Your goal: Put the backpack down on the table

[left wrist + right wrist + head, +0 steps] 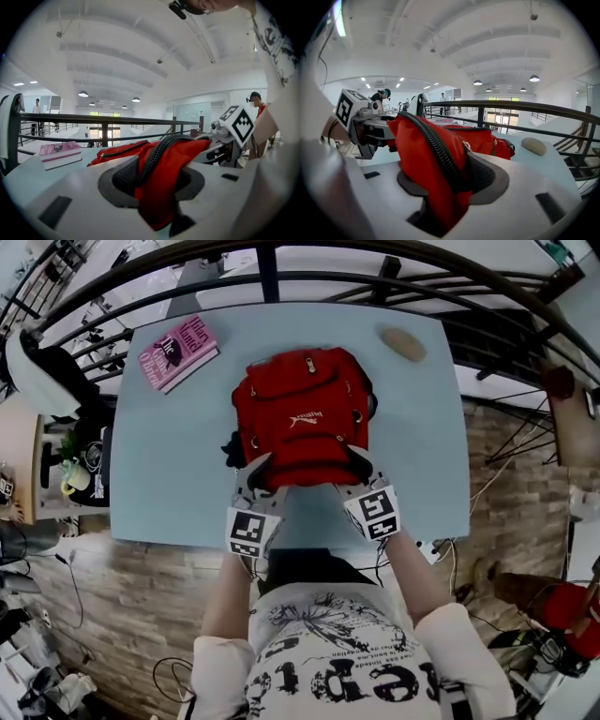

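Note:
A red backpack with black zips lies across the middle of the pale blue table, front pocket up. Both grippers hold its near edge. My left gripper is at the near-left corner, and in the left gripper view its jaws are shut on a fold of red fabric and zip. My right gripper is at the near-right corner, and in the right gripper view its jaws pinch a similar red fold. The backpack's far part rests on the table.
A pink book lies at the table's far left corner. A tan stone-like lump sits at the far right. A dark metal railing runs just beyond the table's far edge. Chairs and cables surround the table on the floor.

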The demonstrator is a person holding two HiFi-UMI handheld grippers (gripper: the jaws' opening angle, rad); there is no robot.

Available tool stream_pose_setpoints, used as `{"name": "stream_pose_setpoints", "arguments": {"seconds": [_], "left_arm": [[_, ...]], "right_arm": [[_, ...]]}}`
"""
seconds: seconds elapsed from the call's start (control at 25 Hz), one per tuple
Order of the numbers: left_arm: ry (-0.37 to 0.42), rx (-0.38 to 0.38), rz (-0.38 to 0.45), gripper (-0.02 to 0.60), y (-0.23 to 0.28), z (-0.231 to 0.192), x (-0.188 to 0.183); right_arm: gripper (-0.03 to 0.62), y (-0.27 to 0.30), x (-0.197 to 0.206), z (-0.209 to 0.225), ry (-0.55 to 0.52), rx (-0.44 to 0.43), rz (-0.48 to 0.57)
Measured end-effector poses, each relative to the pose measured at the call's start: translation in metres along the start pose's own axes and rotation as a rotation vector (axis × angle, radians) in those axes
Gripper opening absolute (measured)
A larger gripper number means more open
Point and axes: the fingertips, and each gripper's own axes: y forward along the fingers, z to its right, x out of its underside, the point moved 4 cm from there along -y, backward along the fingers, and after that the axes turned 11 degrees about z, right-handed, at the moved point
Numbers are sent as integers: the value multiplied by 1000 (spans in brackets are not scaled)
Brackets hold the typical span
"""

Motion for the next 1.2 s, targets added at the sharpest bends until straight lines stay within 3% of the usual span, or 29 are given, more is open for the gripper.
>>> {"name": "stream_pose_setpoints", "arguments": {"seconds": [0.36,0.52,0.72,0.8,1.2], "left_arm": [[53,59,-24,154,-11,20,53],[88,74,-89,171,-16,29,72],[140,91,-144,235,-25,34,77],[177,100,-166,261,-29,36,77],[123,38,-142,296,-64,50,63]], "right_arm": [[178,-8,44,-8,-36,-67,-41],[212,-11,59,-15,-68,-78,-63],[297,-19,67,-23,-173,-115,-101],[369,-23,66,-28,-209,-142,-104],[396,-56,50,-37,-181,-144,-35]]}}
